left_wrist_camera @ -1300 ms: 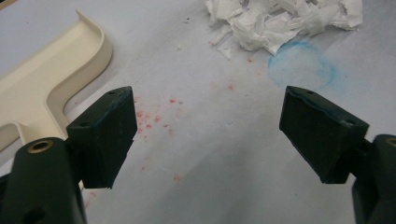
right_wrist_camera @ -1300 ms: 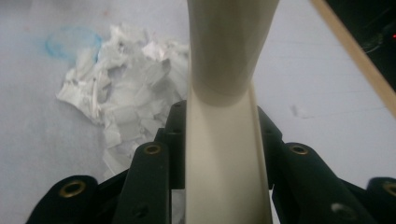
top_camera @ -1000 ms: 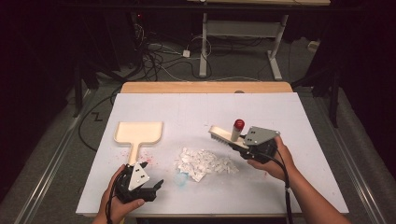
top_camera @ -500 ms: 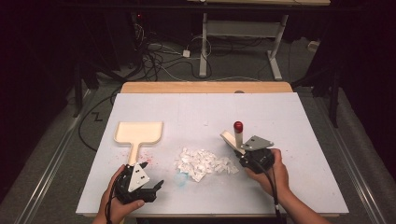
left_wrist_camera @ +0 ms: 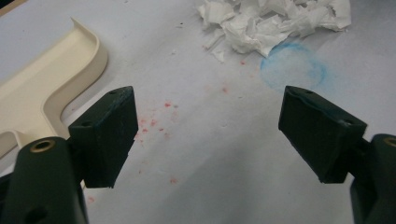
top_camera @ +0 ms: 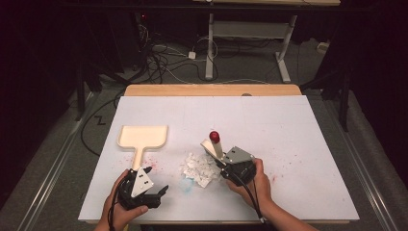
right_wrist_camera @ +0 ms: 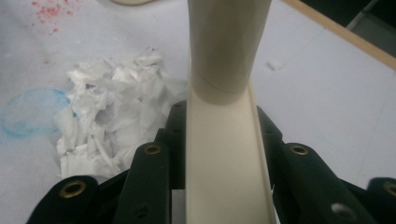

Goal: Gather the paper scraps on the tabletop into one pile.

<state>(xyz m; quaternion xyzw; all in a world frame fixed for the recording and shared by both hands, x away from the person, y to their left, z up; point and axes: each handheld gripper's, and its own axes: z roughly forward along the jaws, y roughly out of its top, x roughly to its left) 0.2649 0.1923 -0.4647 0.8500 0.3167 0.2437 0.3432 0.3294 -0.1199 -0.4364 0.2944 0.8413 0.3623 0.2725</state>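
Two tools, one heap of scraps waiting between them.

Leftmost, cream dustpan [top_camera: 143, 136] flat on the white table [top_camera: 308, 144]: light, rigid plastic, best gripped on its narrow handle, just ahead of left gripper [top_camera: 156, 180], jaws spread wide, empty. Mid-table, torn paper pile [top_camera: 198, 167]: weightless, soft, apt to scatter, better swept than pinched. Rightmost, right gripper [top_camera: 222, 163] clamped on the cream brush [top_camera: 212, 145] handle, stiff and smooth, possibly slippery, beside the pile.
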